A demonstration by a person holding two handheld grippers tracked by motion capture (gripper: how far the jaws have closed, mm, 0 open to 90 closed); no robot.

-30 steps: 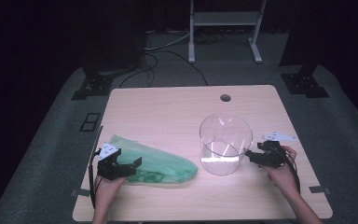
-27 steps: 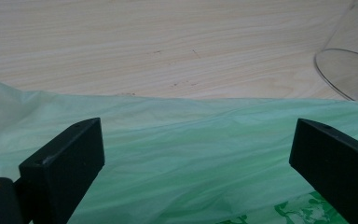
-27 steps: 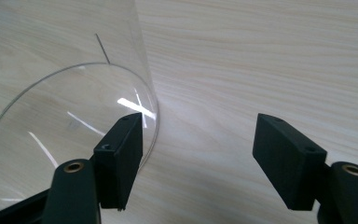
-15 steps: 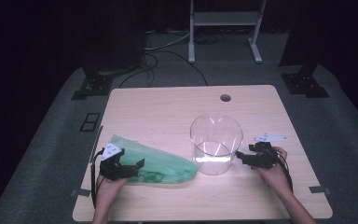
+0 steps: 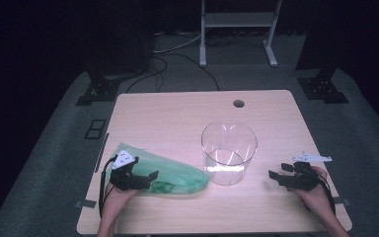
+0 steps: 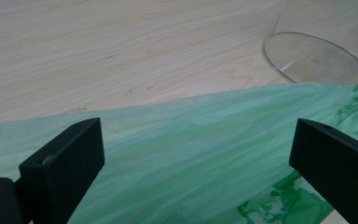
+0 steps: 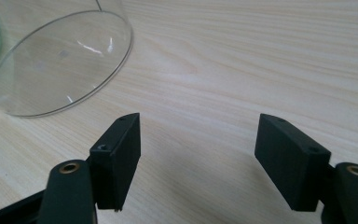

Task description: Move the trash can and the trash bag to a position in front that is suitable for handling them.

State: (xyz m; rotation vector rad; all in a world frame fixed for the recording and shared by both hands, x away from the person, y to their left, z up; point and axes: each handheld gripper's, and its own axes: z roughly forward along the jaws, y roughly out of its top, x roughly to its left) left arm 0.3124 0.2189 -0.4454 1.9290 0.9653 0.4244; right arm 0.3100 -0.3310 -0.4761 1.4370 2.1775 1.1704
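Green bag (image 5: 170,177) lies flat under my left tool (image 5: 147,177), its length running toward the glass cylinder (image 5: 228,152); both tools, right tool (image 5: 275,176) included, gape apart.

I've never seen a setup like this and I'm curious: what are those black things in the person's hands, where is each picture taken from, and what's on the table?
A person holds a pair of two-jaw tongs in each hand. The high view looks down from above: left tongs over a green plastic bag, right tongs over bare wooden table, beside a clear round container. The other two pictures come from cameras riding on the tongs, looking along their black jaws. The left one shows open jaws over the bag; the right one shows open jaws above the wood, with the container nearby. Nothing is held.
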